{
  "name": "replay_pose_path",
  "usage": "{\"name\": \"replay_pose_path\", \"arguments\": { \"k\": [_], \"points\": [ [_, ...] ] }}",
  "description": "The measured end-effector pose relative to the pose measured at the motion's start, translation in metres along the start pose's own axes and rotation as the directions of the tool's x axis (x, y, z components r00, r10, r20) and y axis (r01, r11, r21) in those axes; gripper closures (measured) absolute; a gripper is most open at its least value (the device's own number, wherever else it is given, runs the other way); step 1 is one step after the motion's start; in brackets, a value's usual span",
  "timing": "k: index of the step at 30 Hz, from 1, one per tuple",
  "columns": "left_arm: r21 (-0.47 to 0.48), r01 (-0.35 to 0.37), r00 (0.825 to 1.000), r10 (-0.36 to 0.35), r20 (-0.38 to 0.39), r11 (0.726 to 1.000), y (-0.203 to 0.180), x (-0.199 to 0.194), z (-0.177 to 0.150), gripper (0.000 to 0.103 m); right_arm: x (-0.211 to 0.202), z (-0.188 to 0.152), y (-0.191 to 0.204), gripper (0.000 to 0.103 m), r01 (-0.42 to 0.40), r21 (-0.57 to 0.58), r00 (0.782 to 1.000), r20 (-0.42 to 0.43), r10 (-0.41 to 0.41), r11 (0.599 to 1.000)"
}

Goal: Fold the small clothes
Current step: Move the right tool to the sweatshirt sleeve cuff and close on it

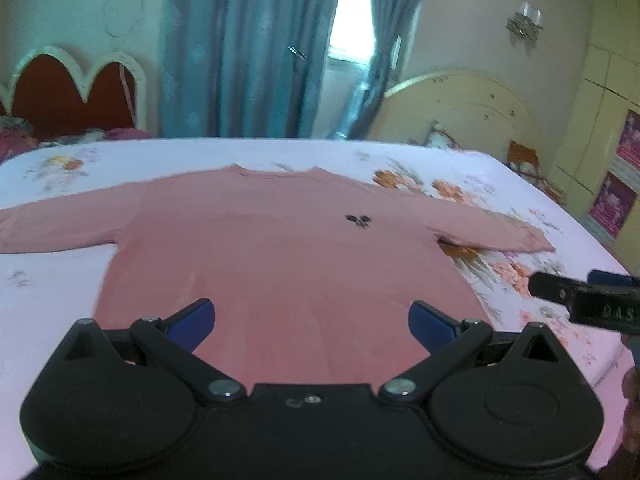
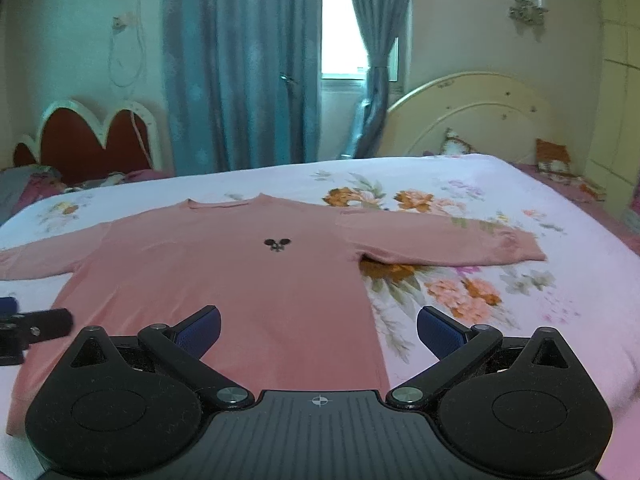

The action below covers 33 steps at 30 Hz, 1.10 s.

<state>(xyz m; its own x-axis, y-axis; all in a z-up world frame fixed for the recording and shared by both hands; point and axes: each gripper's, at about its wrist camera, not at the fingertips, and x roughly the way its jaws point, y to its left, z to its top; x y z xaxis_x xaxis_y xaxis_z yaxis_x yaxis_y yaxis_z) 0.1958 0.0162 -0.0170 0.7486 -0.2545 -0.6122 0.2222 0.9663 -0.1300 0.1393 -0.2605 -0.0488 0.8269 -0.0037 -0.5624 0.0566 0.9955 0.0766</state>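
A pink long-sleeved top point(image 1: 280, 256) lies flat on the bed, sleeves spread to both sides, neck at the far side, a small dark logo point(image 1: 358, 221) on its chest. It also shows in the right wrist view point(image 2: 224, 280). My left gripper point(image 1: 312, 326) is open and empty, above the top's near hem. My right gripper point(image 2: 318, 330) is open and empty, above the hem's right part. The right gripper's tip point(image 1: 560, 292) shows at the right edge of the left wrist view; the left gripper's tip point(image 2: 40, 326) shows at the left edge of the right wrist view.
The bed has a white floral sheet point(image 2: 460, 292). A cream headboard point(image 2: 472, 116) stands at the far right, a red scalloped headboard point(image 2: 92, 140) at the far left. Blue curtains point(image 2: 240, 60) and a window are behind. Cupboards point(image 1: 600, 128) line the right wall.
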Motion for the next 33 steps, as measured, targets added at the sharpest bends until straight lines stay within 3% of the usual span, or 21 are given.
{"name": "replay_pose_path", "arguments": {
  "k": [4,13,14,15,16,21,24,30,33],
  "points": [
    [0.026,-0.009,0.999,0.01,-0.034,1.0,-0.011,0.024,0.009,0.0,0.029,0.011,-0.031,0.0,0.025,0.046,1.0,-0.013,-0.025,0.999],
    [-0.059,0.018,0.997,-0.023,-0.078,0.998,-0.021,0.096,0.05,0.0,0.124,0.042,-0.165,0.002,0.108,0.236,0.994,-0.029,-0.104,0.966],
    [-0.063,0.017,0.996,-0.023,-0.087,0.998,-0.025,0.108,0.055,0.0,0.136,0.044,-0.183,0.014,0.116,0.259,0.993,-0.036,-0.111,0.959],
    [-0.066,0.015,0.995,-0.021,-0.099,0.998,-0.03,0.119,0.061,0.0,0.148,0.045,-0.199,0.045,0.132,0.282,0.991,-0.057,-0.121,0.95],
    [-0.065,0.012,0.994,-0.019,-0.111,0.998,-0.036,0.131,0.066,0.0,0.16,0.046,-0.216,0.05,0.152,0.308,0.988,-0.082,-0.133,0.939],
    [-0.027,0.032,0.99,-0.035,-0.135,0.999,-0.072,0.175,0.088,0.0,0.208,0.047,-0.296,0.051,0.195,0.438,0.98,-0.114,-0.161,0.878],
    [-0.026,0.028,0.987,-0.031,-0.155,0.999,-0.086,0.199,0.092,0.0,0.229,0.044,-0.333,0.072,0.215,0.502,0.976,-0.134,-0.17,0.838],
    [-0.023,0.029,0.975,-0.033,-0.219,0.999,-0.105,0.237,0.096,0.0,0.248,0.026,-0.394,0.072,0.211,0.672,0.977,-0.154,-0.145,0.709],
    [-0.023,0.025,0.972,-0.03,-0.233,0.999,-0.11,0.249,0.097,0.0,0.251,0.024,-0.406,0.072,0.161,0.714,0.987,-0.117,-0.112,0.681]
  ]
}}
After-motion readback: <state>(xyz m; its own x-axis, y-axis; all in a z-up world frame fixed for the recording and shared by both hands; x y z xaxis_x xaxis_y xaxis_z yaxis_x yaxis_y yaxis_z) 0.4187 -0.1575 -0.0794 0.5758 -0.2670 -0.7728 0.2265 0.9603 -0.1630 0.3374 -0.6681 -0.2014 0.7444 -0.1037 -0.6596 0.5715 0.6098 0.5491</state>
